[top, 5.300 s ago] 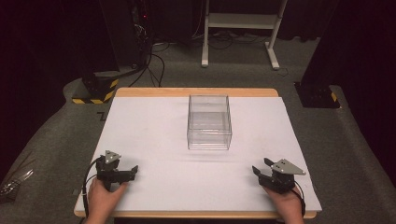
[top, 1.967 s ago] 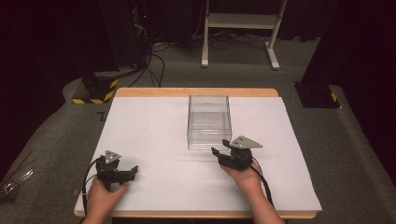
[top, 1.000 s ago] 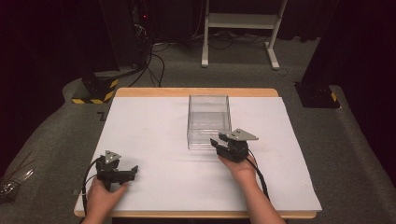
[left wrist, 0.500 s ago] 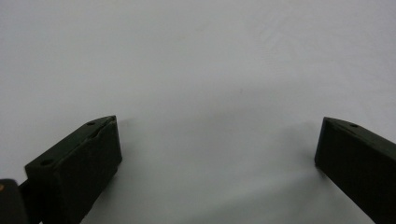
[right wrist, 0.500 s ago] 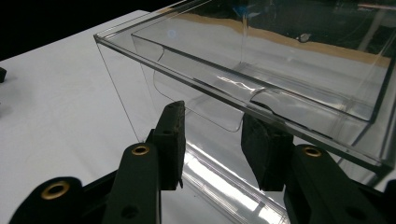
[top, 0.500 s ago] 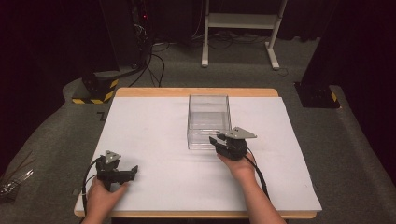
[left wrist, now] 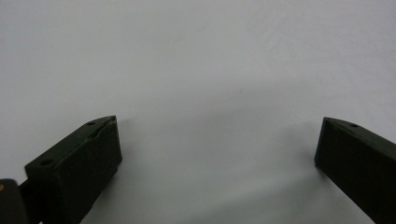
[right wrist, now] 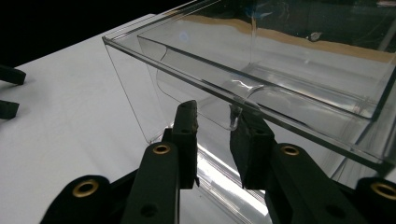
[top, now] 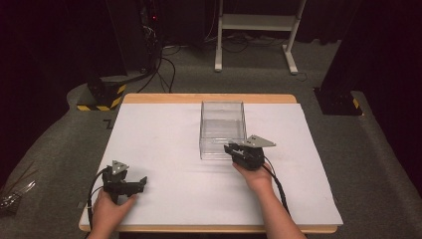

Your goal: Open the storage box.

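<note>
A clear plastic box [top: 222,130], empty and without a lid, stands at the middle of the white table top [top: 164,134]. My right gripper [top: 231,149] is at the box's near wall, by its right front corner. In the right gripper view the two jaws of this gripper [right wrist: 215,119] stand a narrow gap apart at the rim of the box [right wrist: 280,60], by a curved notch in the wall, open and not clamped. My left gripper [top: 141,183] rests low on the table at the front left. Its own view has that gripper [left wrist: 217,140] wide open over bare white surface.
The table has a wooden edge [top: 209,98] at the back. Behind it on the dark floor are a white stand [top: 256,30], cables [top: 161,64] and a yellow-black striped block [top: 103,97]. White surface lies all around the box.
The right hand came from the front right corner to the box over the last seconds, and in the last half second barely shifted. The left gripper has stayed put.
</note>
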Tool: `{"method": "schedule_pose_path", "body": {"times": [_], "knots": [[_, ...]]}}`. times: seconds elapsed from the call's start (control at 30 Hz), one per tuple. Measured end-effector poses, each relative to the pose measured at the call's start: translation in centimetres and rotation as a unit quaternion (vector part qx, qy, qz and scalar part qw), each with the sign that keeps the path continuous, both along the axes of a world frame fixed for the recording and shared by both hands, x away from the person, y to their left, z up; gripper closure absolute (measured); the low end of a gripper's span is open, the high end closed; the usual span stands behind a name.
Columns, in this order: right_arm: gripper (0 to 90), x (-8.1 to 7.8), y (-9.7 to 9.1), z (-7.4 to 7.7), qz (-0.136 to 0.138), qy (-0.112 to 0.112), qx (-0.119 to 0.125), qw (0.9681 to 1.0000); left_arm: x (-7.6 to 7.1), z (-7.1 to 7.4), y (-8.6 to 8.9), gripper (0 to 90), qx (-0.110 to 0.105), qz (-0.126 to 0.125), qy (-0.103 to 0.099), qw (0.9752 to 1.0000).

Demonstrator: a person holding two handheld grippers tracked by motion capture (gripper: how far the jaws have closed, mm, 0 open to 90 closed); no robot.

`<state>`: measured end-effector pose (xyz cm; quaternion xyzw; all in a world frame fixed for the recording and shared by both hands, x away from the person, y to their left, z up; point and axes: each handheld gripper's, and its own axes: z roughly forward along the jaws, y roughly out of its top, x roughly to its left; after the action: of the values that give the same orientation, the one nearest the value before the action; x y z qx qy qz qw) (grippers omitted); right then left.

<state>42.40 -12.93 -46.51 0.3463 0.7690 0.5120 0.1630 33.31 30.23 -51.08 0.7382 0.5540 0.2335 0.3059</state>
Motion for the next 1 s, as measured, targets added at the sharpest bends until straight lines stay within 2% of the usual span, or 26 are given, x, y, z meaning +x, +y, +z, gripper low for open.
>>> {"method": "schedule_pose_path", "body": {"times": [0.17,0.7,0.9,1.0], "knots": [[76.6,-0.3,-0.5,-0.1,0.008,-0.002,0.003,1.0,0.0,0.0,0.0,0.6,0.0,0.0,0.0,1.0],[80.5,-1.6,-1.3,-0.2,0.019,-0.006,0.002,0.9998,0.0,0.0,0.0,0.6,0.0,0.0,0.0,1.0],[68.8,-0.8,-1.3,-0.3,0.031,0.006,0.015,0.9994,0.0,0.0,0.0,0.6,0.0,0.0,0.0,1.0],[68.8,-0.6,-1.2,-0.4,0.037,0.005,0.019,0.9991,0.0,0.0,0.0,0.6,0.0,0.0,0.0,1.0]]}}
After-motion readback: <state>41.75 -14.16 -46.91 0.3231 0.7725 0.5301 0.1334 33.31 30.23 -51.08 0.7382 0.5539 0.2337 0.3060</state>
